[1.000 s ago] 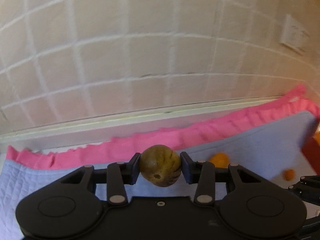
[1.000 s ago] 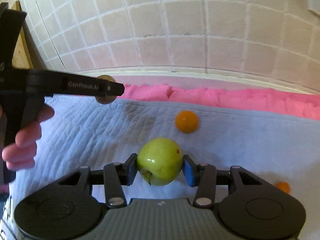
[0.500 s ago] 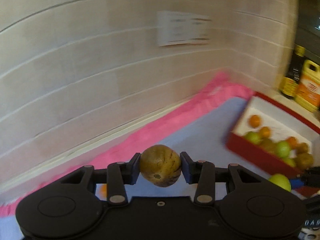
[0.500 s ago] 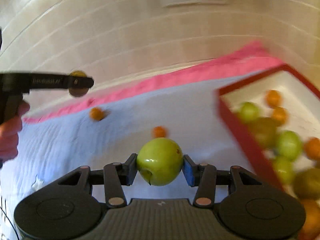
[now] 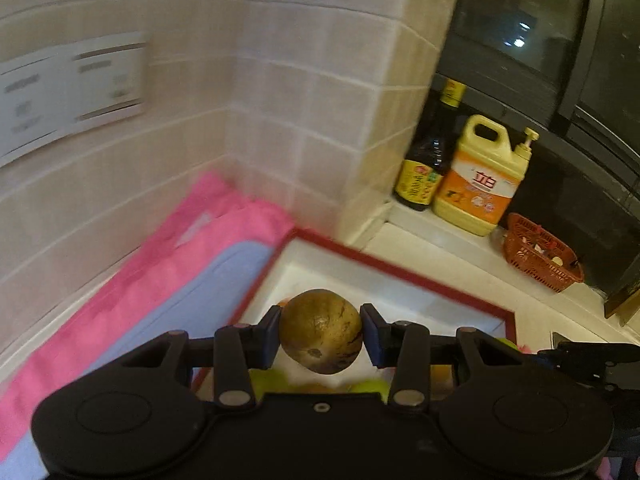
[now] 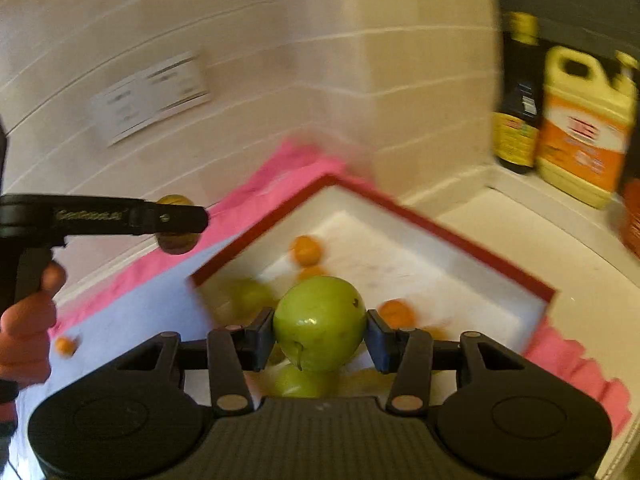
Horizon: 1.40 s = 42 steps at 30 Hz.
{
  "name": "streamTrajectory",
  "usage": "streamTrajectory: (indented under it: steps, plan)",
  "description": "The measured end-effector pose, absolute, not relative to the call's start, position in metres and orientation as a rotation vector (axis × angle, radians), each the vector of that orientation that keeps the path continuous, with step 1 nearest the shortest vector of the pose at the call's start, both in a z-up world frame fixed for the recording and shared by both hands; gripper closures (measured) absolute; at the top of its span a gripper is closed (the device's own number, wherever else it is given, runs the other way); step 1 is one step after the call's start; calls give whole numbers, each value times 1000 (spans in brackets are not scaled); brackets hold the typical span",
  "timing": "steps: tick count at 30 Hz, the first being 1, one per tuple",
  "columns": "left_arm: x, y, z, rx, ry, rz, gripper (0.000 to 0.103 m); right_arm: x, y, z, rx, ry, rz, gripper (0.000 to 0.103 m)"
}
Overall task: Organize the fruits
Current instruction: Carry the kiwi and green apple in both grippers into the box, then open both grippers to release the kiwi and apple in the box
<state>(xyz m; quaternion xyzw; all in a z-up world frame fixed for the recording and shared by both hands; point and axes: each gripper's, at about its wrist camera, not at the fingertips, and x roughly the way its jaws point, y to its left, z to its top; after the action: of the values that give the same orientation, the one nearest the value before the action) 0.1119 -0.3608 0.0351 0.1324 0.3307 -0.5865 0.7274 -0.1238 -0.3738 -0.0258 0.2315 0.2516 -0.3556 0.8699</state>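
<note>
My left gripper is shut on a round brown-green fruit and holds it above the red-rimmed white box. My right gripper is shut on a green apple above the same box, which holds small oranges and several green fruits. The left gripper with its brown fruit also shows at the left in the right wrist view, over the box's left corner. One small orange lies on the pale blue mat.
A pink cloth lies under the mat along the tiled wall. A dark sauce bottle, a yellow-orange detergent jug and a small red basket stand on the white ledge behind the box. A wall corner juts out near the box.
Both grippers have swung right from the mat to above the red box, each still holding its fruit. The box now fills the lower middle of both views.
</note>
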Motion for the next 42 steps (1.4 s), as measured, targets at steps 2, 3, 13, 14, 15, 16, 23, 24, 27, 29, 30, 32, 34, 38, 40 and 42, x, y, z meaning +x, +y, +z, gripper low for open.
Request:
streamTrajectory:
  steps: [2, 3, 13, 14, 15, 16, 23, 24, 27, 29, 30, 32, 34, 38, 40, 42]
  plan:
    - [108, -385, 31, 312, 734, -1323, 53, -124, -392, -29, 505, 529, -785, 54]
    - [105, -398, 26, 327, 738, -1335, 53, -124, -403, -31, 524, 532, -807, 54]
    - [108, -476, -37, 402, 858, -1354, 53, -102, -461, -70, 647, 608, -885, 54]
    - [109, -479, -41, 404, 868, -1354, 53, -100, -464, -73, 657, 615, -888, 54]
    - [110, -481, -46, 404, 876, -1352, 53, -101, -465, -74, 662, 621, -891, 54]
    - [111, -482, -50, 404, 883, -1349, 53, -100, -467, -76, 663, 631, -893, 54]
    - [111, -491, -70, 416, 934, -1352, 53, -93, -474, -86, 671, 676, -907, 53]
    - [109, -492, -72, 421, 936, -1352, 53, -92, -474, -87, 675, 680, -907, 53]
    - [107, -496, -75, 435, 947, -1348, 52, -92, -476, -91, 690, 683, -908, 53]
    - [107, -497, -74, 442, 942, -1343, 52, -92, -476, -91, 692, 683, -914, 53]
    - [107, -497, -73, 442, 944, -1342, 52, -93, -477, -92, 696, 682, -915, 53]
    - [108, -499, -74, 447, 953, -1324, 52, -93, -478, -91, 708, 681, -914, 53]
    - [109, -500, -76, 449, 966, -1300, 52, -95, -478, -91, 721, 681, -916, 53]
    - [113, -498, -76, 420, 994, -1282, 49, -102, -476, -88, 741, 671, -932, 52]
    - [114, -494, -72, 398, 998, -1281, 31, -107, -475, -83, 738, 658, -943, 49]
    - [113, -489, -64, 390, 984, -1281, 29, -115, -473, -77, 760, 636, -946, 39]
